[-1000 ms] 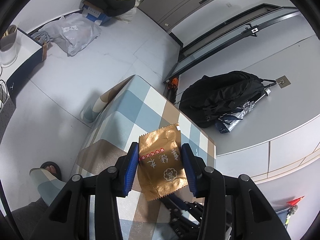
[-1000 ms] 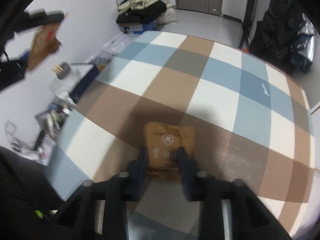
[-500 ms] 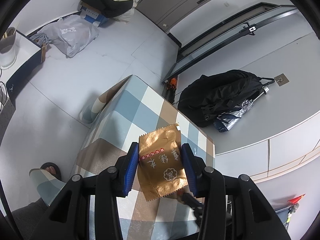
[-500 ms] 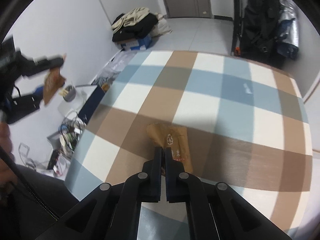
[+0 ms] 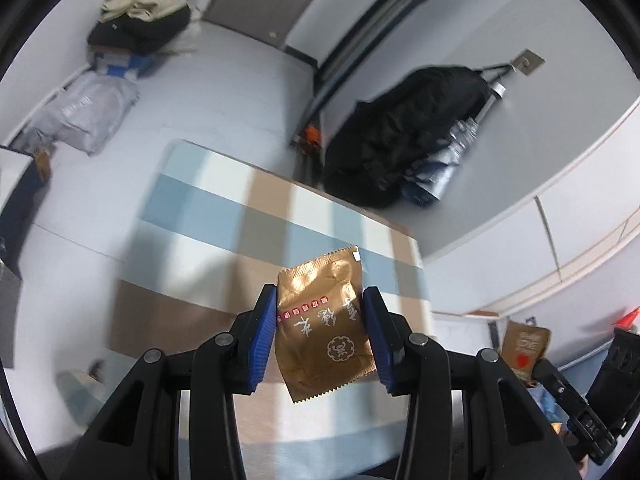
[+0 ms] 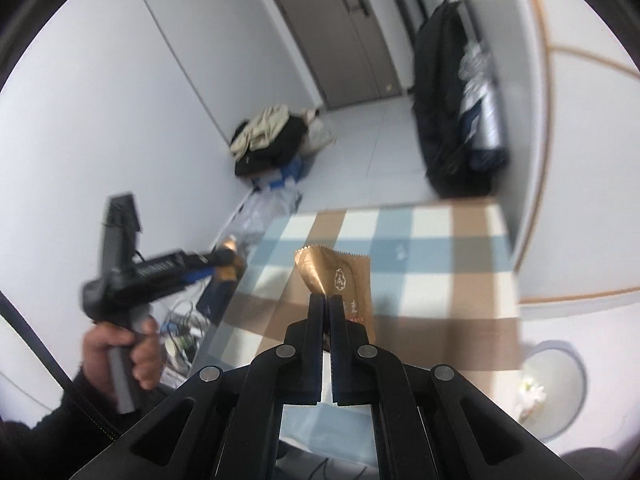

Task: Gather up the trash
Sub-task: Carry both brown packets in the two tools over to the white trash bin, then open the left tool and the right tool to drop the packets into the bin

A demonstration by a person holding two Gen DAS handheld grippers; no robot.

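since 1 s ago: r gripper (image 6: 326,300) closed on 2nd packet (image 6: 340,280) and raised it off the table (image 6: 432,280); that packet lay flat near the table's near edge before, now hangs in the air above the cloth. l gripper (image 5: 320,332) has shifted too, table now seen more side-on beneath it, grip unchanged.

l gripper: jaws part open, blue pads (image 5: 264,336) pressing both side edges of a gold-brown packet (image 5: 324,328), held flat-on to the cam, white print and red strip showing, crimped ends top and bottom. packet is clear of the table, over its near part.

r gripper: jaws fully together, pinching 2nd packet by its lower edge; packet stands up past the tips, upper corner curled over. in l view it shows at far right (image 5: 524,344), off the table's right edge.

l hand (image 6: 120,356) grips the l gripper handle, dark sleeve, seen left of the table's left edge in r view.

table: checked cloth, blue/white/brown; small white scrap (image 6: 401,251) near far edge.

surrounds: black bag (image 5: 404,136) against wall past far edge; clothes pile (image 5: 144,16) on floor by door; round bin (image 6: 556,388) on floor off table's right near corner, something white inside.
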